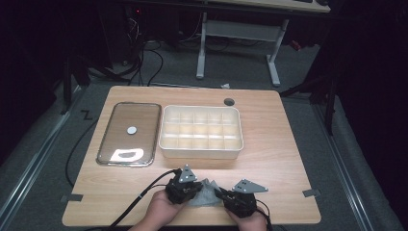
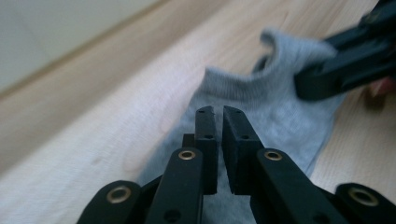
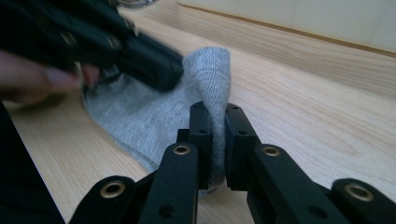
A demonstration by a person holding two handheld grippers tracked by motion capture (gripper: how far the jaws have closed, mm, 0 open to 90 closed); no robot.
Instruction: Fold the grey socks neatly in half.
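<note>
Two grippers work one small grey knit sock (image 1: 204, 192) — right fingers (image 3: 238, 135) pinch its cuff, left fingers (image 2: 205, 135) nearly shut, empty; lift evenly.

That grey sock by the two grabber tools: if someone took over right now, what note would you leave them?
Right gripper: shut on a fold of the grey sock.
Left gripper: jaws nearly together above the sock, no cloth visibly pinched.
The sock lies crumpled at the table's near edge. The divided box stands open and empty, its lid beside it.
Done: the box is open, one grip on the sock.
Left: probably fold the sock and put it in a compartment.
</note>
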